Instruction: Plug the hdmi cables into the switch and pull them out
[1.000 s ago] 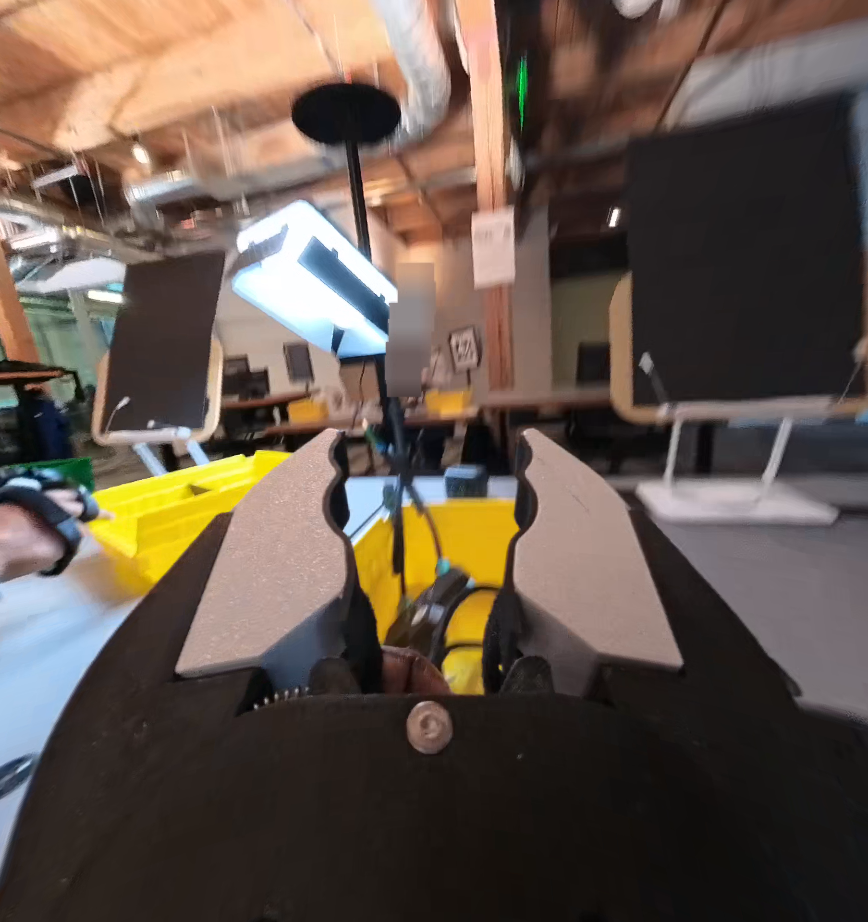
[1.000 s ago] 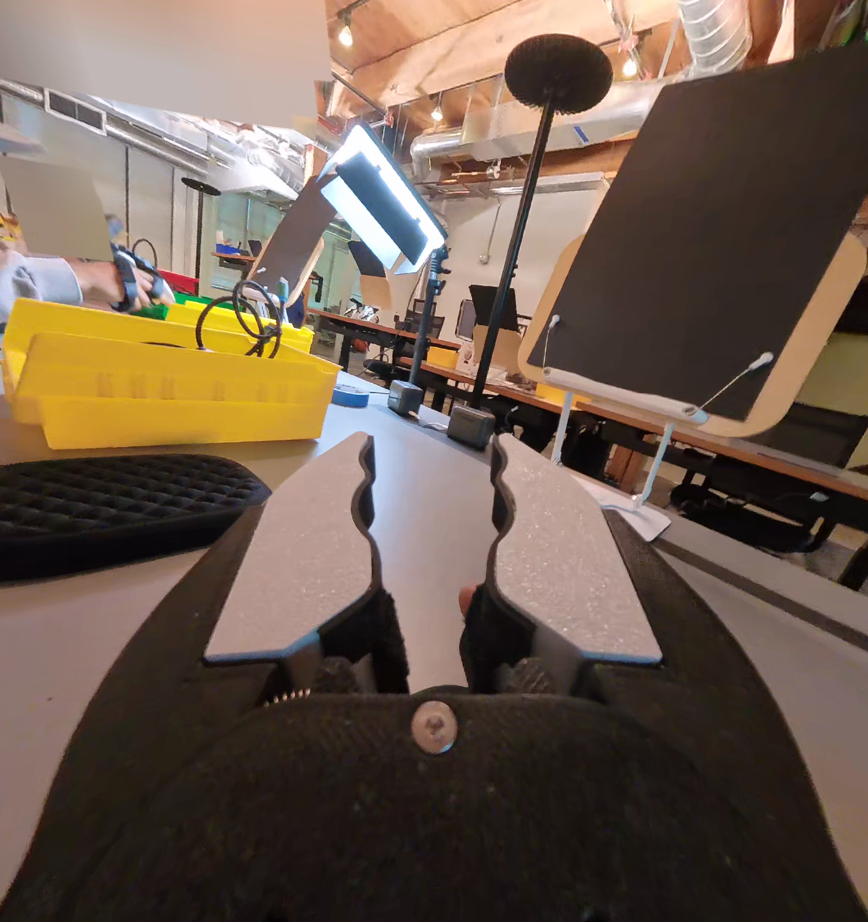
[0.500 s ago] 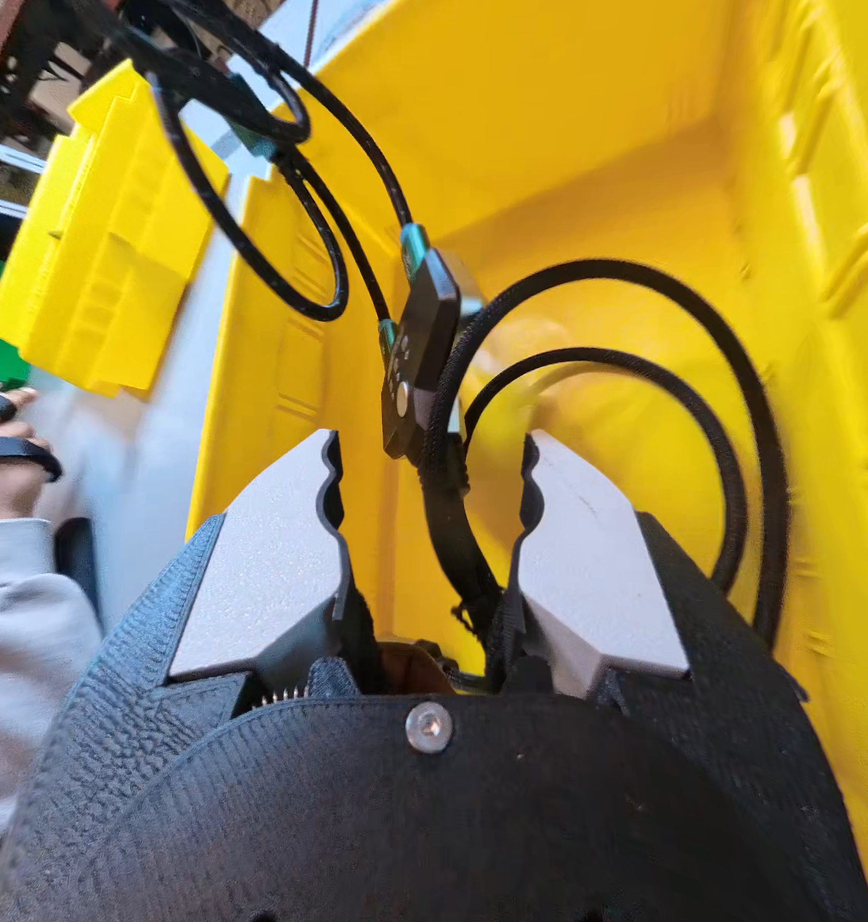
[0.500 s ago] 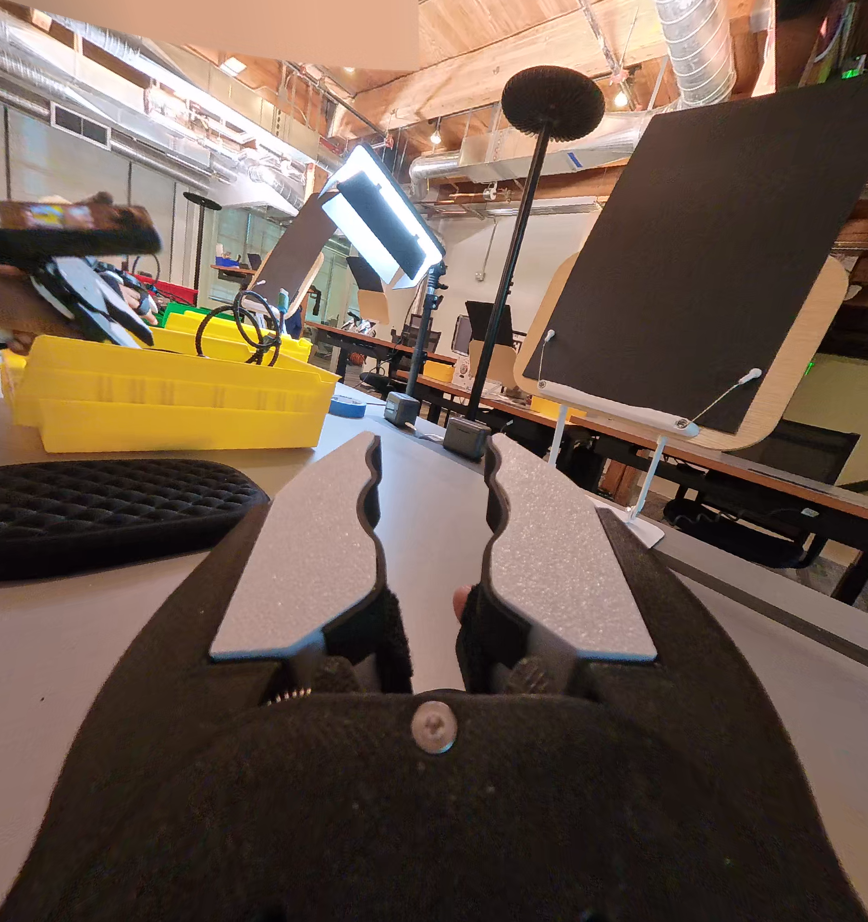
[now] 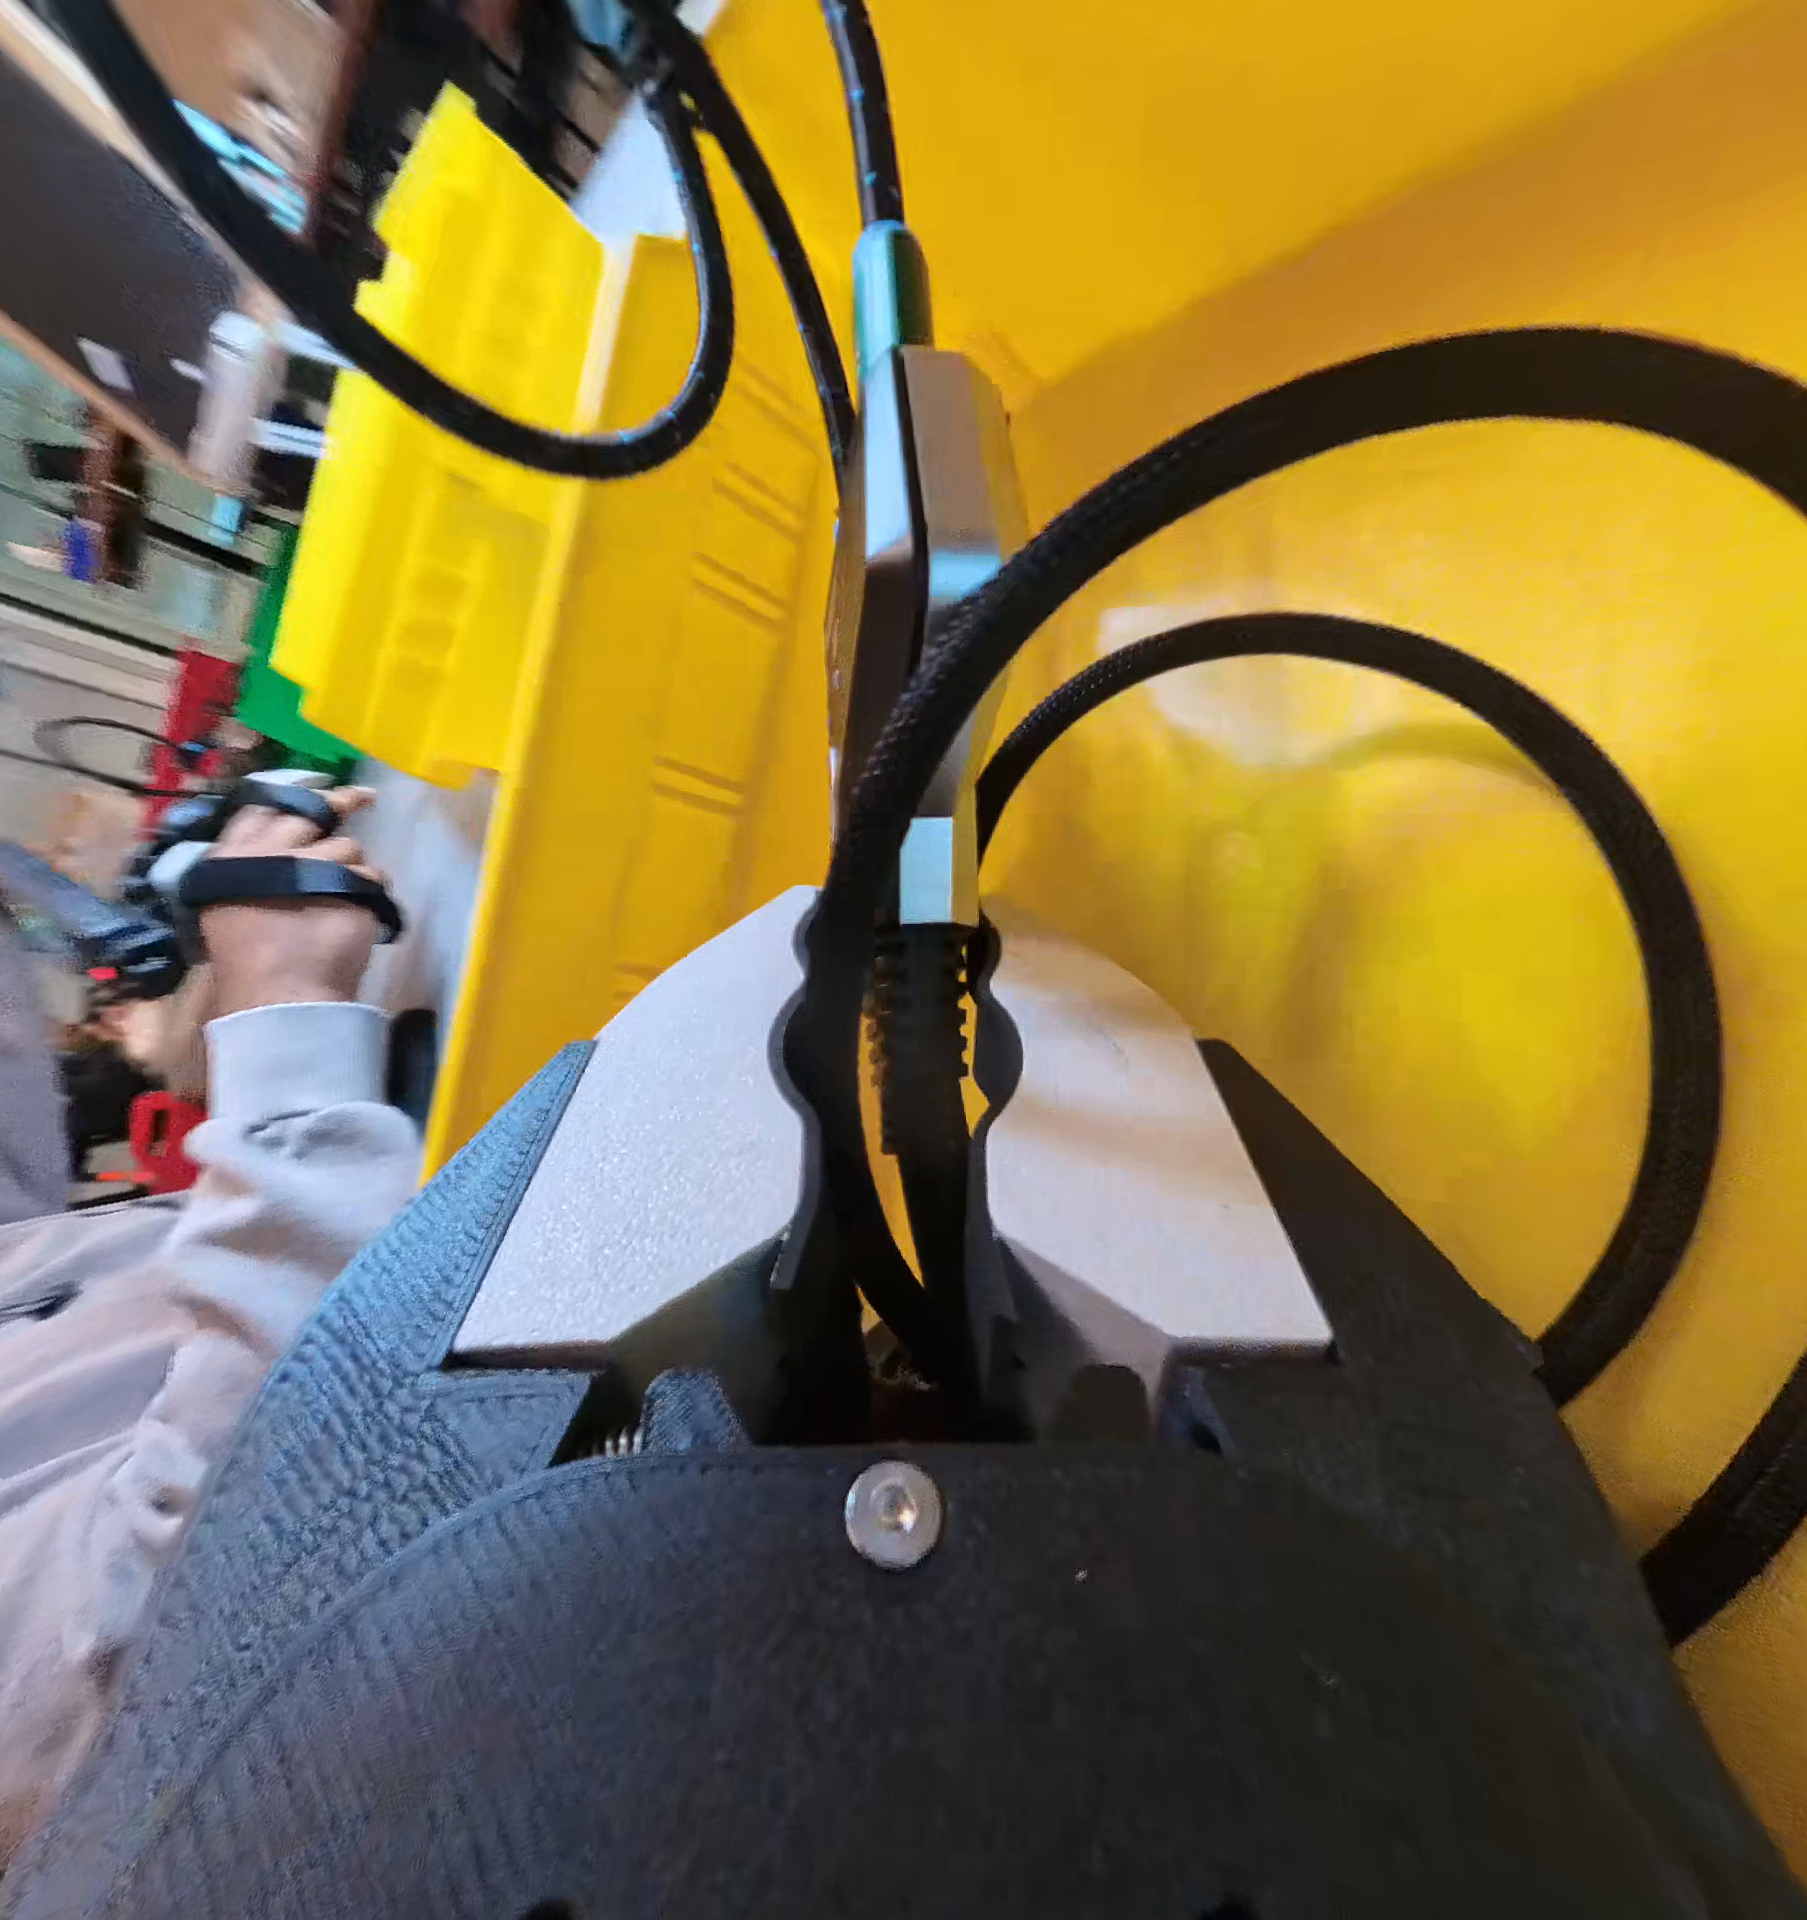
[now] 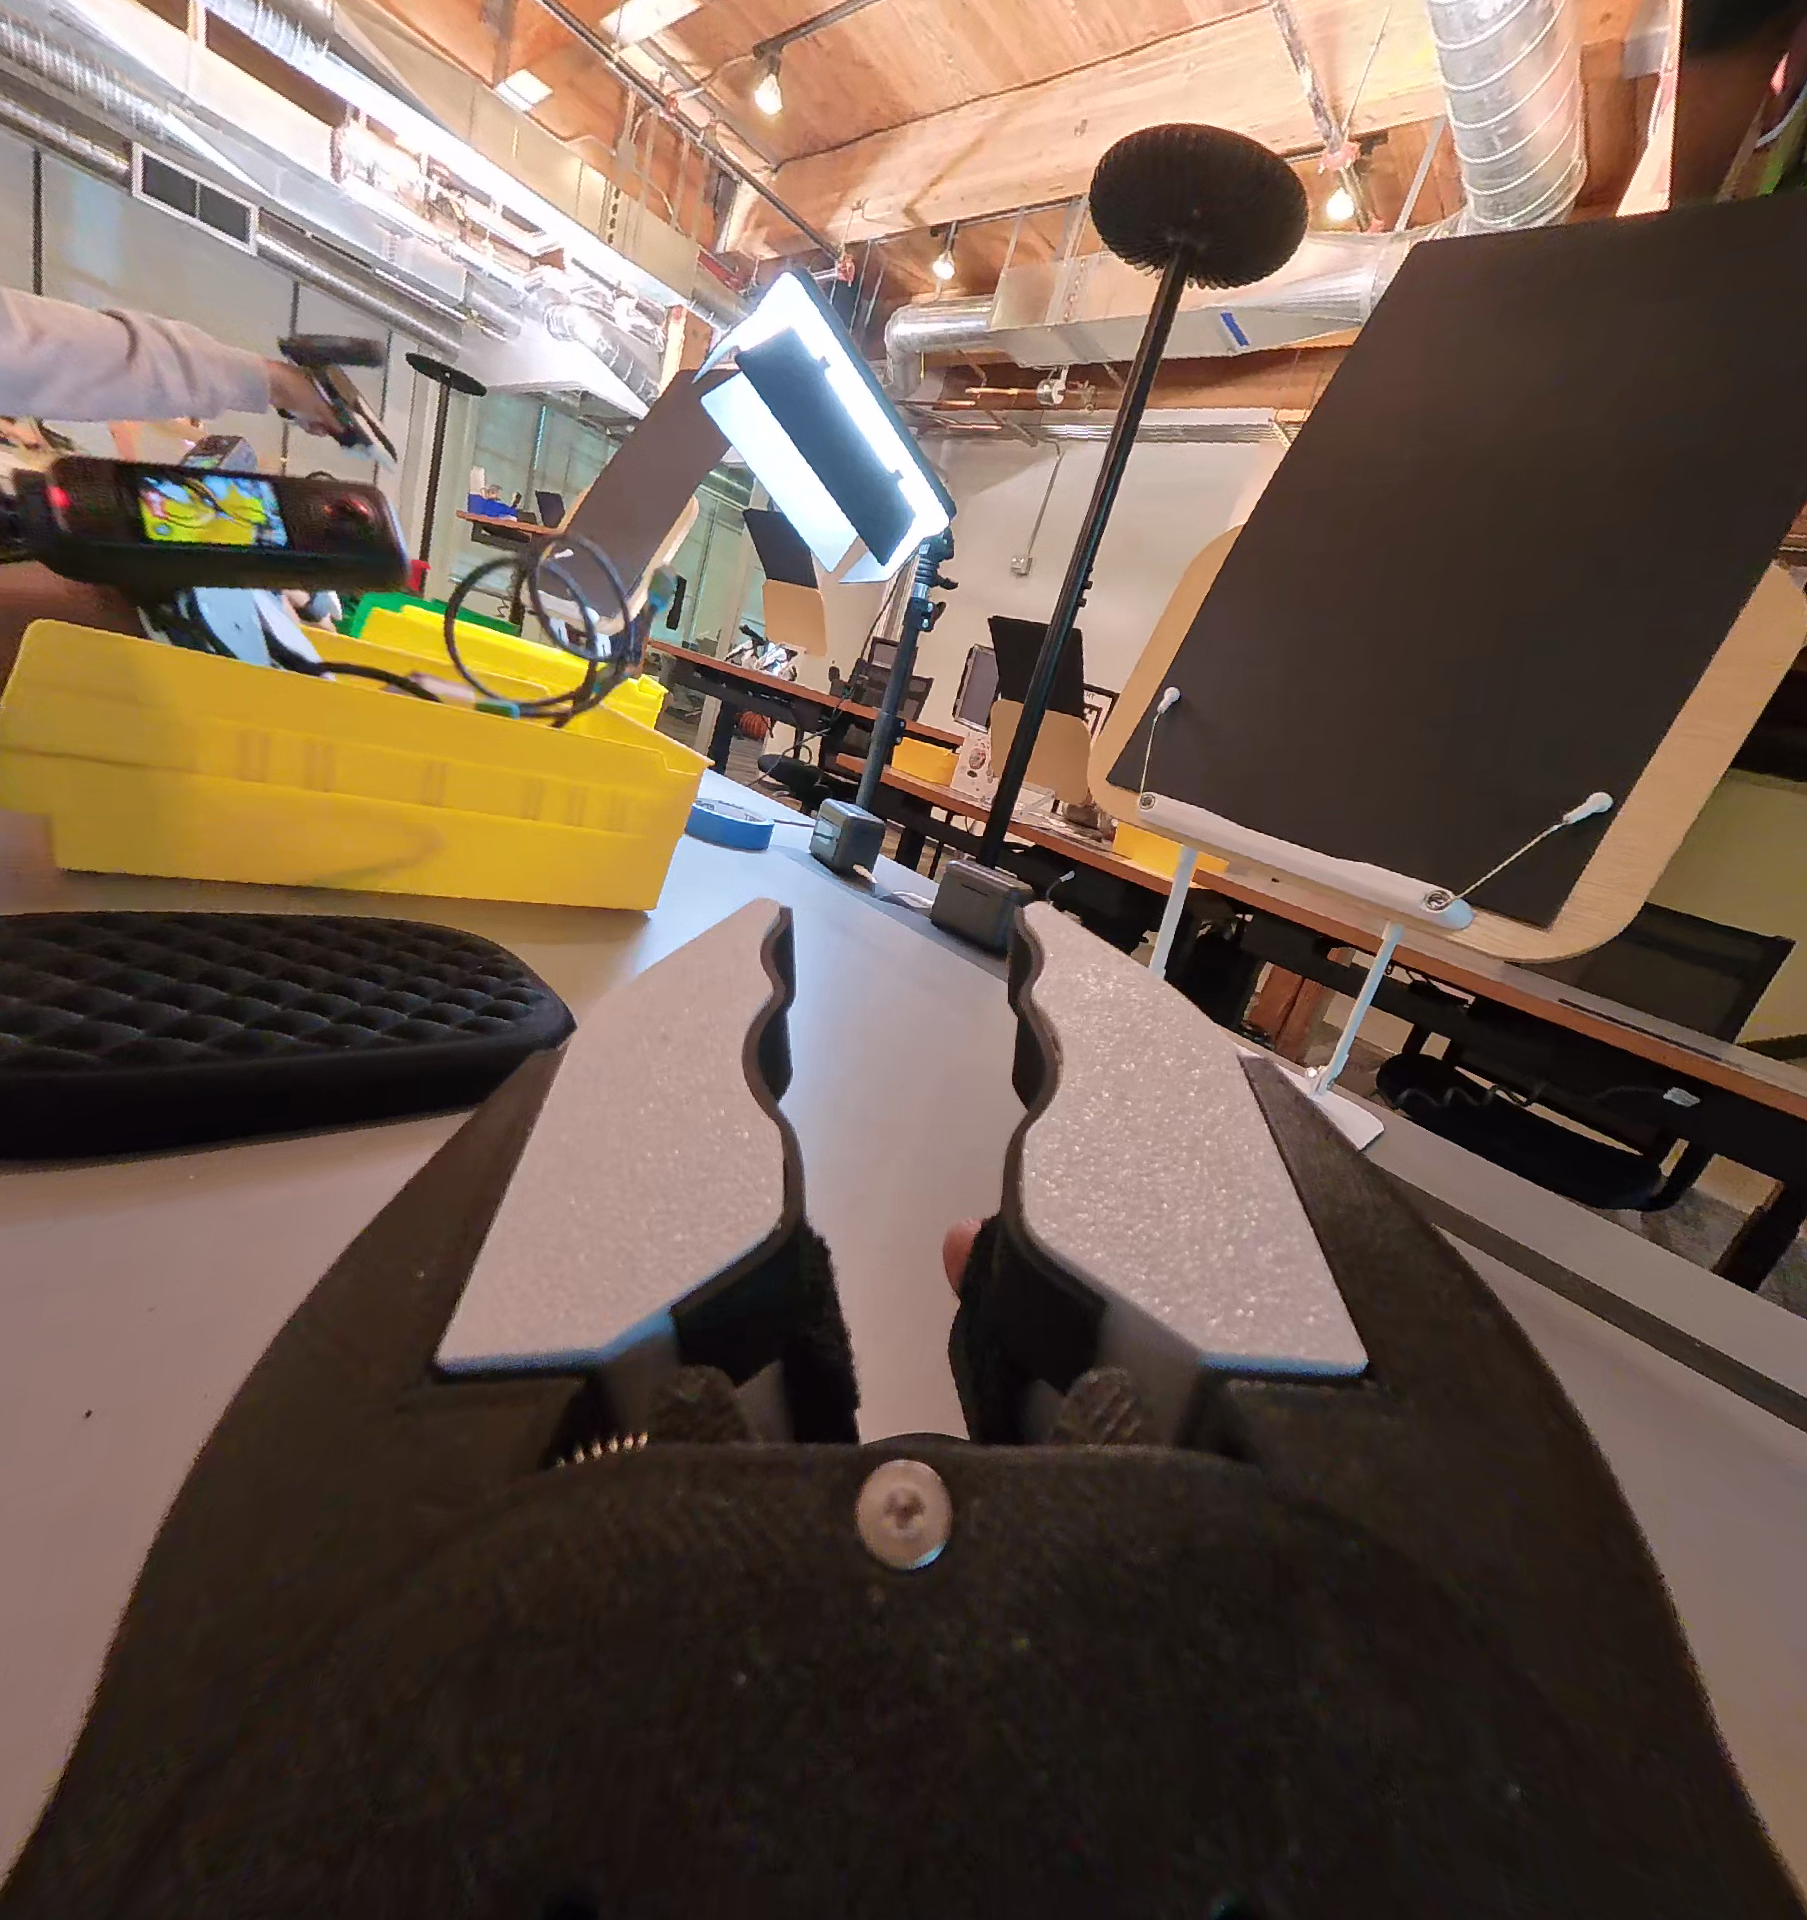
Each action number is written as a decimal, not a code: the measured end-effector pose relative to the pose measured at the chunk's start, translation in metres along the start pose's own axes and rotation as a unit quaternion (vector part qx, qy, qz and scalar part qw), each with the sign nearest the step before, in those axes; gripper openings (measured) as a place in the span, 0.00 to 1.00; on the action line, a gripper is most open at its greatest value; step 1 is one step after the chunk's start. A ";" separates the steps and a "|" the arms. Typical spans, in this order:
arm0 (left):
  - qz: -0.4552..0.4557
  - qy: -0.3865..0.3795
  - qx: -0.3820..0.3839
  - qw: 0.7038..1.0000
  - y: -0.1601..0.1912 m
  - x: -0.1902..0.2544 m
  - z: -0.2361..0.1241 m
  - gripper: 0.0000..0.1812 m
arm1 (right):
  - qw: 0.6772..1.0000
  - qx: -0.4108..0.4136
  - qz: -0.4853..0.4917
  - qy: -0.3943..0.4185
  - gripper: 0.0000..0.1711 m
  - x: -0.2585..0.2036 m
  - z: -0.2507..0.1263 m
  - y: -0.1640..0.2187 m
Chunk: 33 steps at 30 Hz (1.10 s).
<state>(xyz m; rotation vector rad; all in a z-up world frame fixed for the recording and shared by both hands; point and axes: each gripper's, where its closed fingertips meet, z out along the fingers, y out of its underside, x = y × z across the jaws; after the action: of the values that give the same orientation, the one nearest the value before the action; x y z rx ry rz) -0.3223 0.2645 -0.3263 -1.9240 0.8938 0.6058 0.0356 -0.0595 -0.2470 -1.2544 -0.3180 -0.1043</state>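
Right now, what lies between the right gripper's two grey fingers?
Nothing held: in the right wrist view the right gripper is open, and only bare grey tabletop shows between its grey fingers.

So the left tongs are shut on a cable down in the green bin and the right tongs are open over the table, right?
Not quite: the bin is yellow, as the left wrist view shows. The left tongs are shut on a black cable inside it, and the right tongs are open over the table.
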 end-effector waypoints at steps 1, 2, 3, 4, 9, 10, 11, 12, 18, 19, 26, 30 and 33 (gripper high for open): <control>0.001 -0.025 0.017 1.000 -0.002 -0.008 -0.006 0.13 | 1.000 -0.001 -0.001 -0.001 0.23 -0.001 0.000 0.000; 0.001 -0.049 0.034 0.998 -0.005 -0.015 -0.013 0.13 | 1.000 -0.002 -0.003 -0.002 0.23 -0.001 0.000 0.000; -0.001 -0.073 0.054 0.996 -0.009 -0.023 -0.020 0.13 | 1.000 -0.002 -0.005 -0.002 0.23 -0.001 0.001 0.001; -0.009 -0.097 0.074 0.993 -0.013 -0.031 -0.028 0.13 | 1.000 -0.003 -0.007 -0.003 0.23 -0.002 0.001 0.001; -0.064 -0.171 0.170 0.968 -0.033 -0.070 -0.072 0.12 | 1.000 -0.006 -0.016 -0.008 0.23 -0.005 0.002 0.002; -0.073 -0.189 0.189 0.961 -0.038 -0.078 -0.083 0.12 | 1.000 -0.007 -0.018 -0.010 0.23 -0.005 0.002 0.002; -0.083 -0.205 0.210 0.952 -0.043 -0.086 -0.095 0.12 | 1.000 -0.008 -0.021 -0.012 0.23 -0.006 0.002 0.002; -0.093 -0.220 0.233 0.943 -0.048 -0.093 -0.109 0.12 | 1.000 -0.009 -0.023 -0.013 0.23 -0.007 0.002 0.002; -0.097 -0.291 0.355 0.883 -0.093 -0.112 -0.192 0.12 | 0.999 -0.011 -0.029 -0.016 0.23 -0.009 0.003 0.003; -0.092 -0.286 0.372 0.878 -0.102 -0.107 -0.203 0.12 | 0.999 -0.010 -0.029 -0.016 0.23 -0.009 0.003 0.003; 0.009 -0.208 0.461 0.862 -0.172 -0.010 -0.257 0.12 | 0.996 0.053 0.067 -0.037 0.23 -0.018 0.000 -0.032; 0.066 -0.158 0.501 0.848 -0.196 0.067 -0.278 0.12 | 0.972 0.110 0.188 -0.089 0.24 -0.040 0.002 -0.076; 0.105 -0.118 0.526 0.835 -0.203 0.123 -0.295 0.12 | 0.962 0.094 0.244 -0.083 0.26 -0.043 0.007 -0.082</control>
<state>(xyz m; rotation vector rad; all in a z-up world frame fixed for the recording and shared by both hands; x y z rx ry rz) -0.0711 0.0305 -0.1671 -0.7415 0.9847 0.3293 -0.0269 -0.0831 -0.1823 -1.1228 -0.1490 0.4476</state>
